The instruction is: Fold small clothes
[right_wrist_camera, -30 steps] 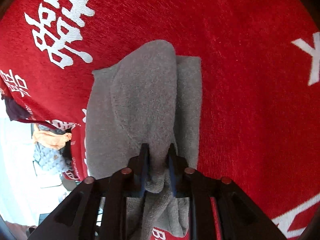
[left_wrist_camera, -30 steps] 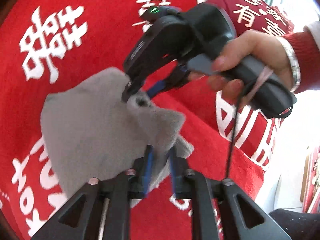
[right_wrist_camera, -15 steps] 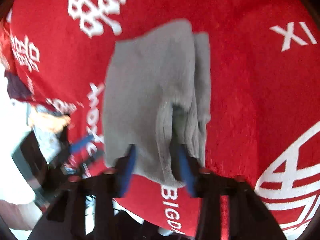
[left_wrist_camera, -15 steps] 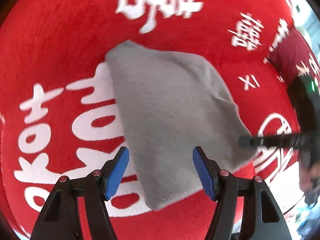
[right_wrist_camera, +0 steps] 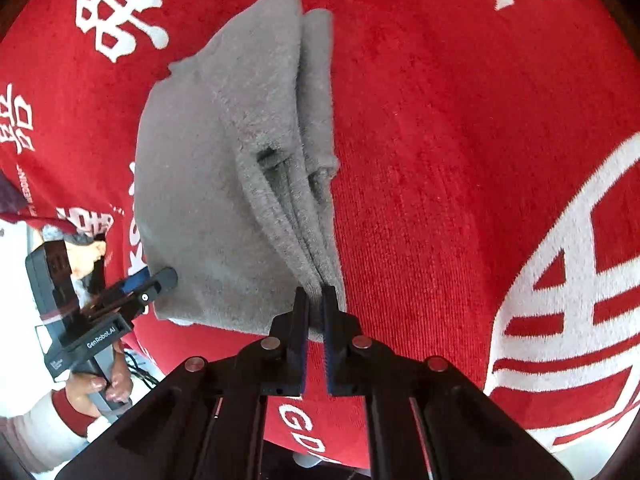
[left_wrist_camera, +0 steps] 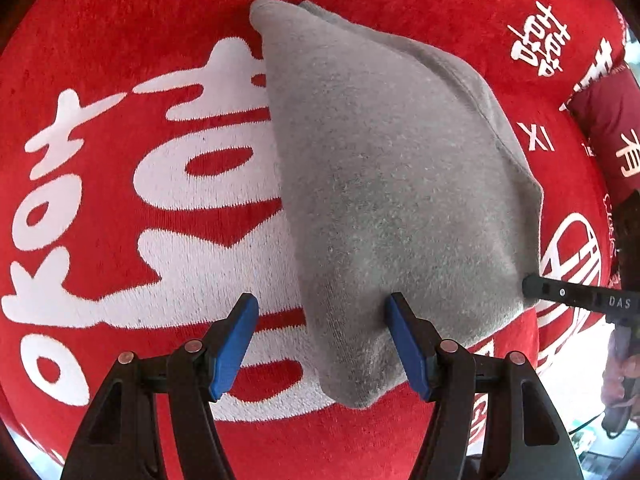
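Observation:
A small grey fleece garment (left_wrist_camera: pixel 392 180) lies folded on a red cloth (left_wrist_camera: pixel 120 60) with white characters. My left gripper (left_wrist_camera: pixel 322 344) points down over its near corner, open, with the corner between the blue pads (left_wrist_camera: pixel 236 344) and not pinched. In the right wrist view the garment (right_wrist_camera: pixel 208 160) shows stacked layers along its right side. My right gripper (right_wrist_camera: pixel 316 300) is shut on those layered edges at the near end. The left gripper (right_wrist_camera: pixel 154 282) stands at the garment's left corner. A black finger of the right gripper (left_wrist_camera: pixel 560 294) reaches the garment's right corner.
The red cloth (right_wrist_camera: pixel 440 120) spreads wide to the right of the garment. A dark red cushion (left_wrist_camera: pixel 608 120) lies at the far right. The cloth's edge drops to a pale floor (right_wrist_camera: pixel 16 280) at the left, where a hand in a red and white sleeve (right_wrist_camera: pixel 80 400) holds the left gripper.
My left gripper let go of the grey garment, opened wide, rolled and dropped to its near corner. My right gripper went from a loose hold to shut on the layered edge.

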